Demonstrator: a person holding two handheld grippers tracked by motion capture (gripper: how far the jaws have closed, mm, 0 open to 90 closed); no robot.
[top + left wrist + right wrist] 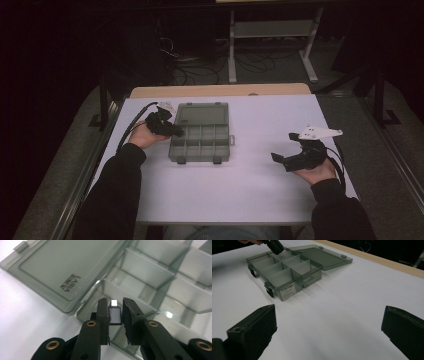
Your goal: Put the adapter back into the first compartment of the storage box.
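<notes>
high view: the compartment box (200, 145) lies open left of centre on the white surface (260, 190), lid (202, 114) folded away from the person. left tongs (115, 308) pinch a small flat piece (114, 314) over its left edge; right tongs (329, 332) gape wide, empty.

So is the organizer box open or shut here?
Open. The box has its lid folded back flat on the table, and its divided compartments face up uncovered.
</notes>
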